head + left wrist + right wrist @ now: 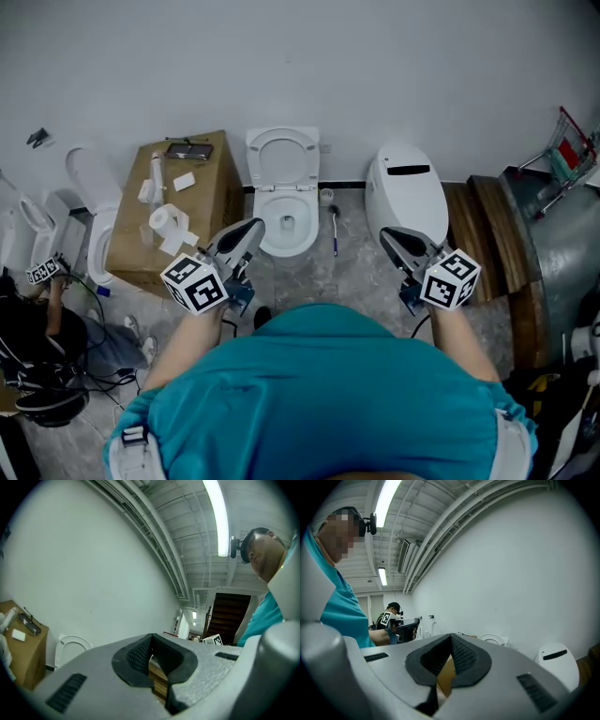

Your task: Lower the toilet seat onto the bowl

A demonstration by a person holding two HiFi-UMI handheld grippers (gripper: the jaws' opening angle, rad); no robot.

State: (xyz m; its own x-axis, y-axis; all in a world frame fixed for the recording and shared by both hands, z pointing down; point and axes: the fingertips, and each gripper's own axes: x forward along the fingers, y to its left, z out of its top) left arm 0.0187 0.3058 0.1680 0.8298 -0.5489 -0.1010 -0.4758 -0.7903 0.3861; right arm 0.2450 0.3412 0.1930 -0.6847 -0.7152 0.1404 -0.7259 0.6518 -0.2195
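Observation:
A white toilet stands against the far wall, its seat [282, 155] raised upright above the open bowl [286, 221]. My left gripper [251, 228] hovers just left of the bowl's front, shut with nothing in it. To the right of the bowl, my right gripper [389, 236] is also shut and empty, apart from the toilet. In the left gripper view the closed jaws [151, 637] point toward the wall, with the raised seat [70, 646] low at the left. The right gripper view has its closed jaws [451, 637] in front of the seat [494, 640].
A cardboard box [211, 192] with paper rolls [167, 221] stands left of the toilet. A toilet brush [333, 225] lies at its right. A second white toilet [405, 192] with its lid down and wooden planks [473, 220] are further right. Another person [47, 319] crouches at the far left.

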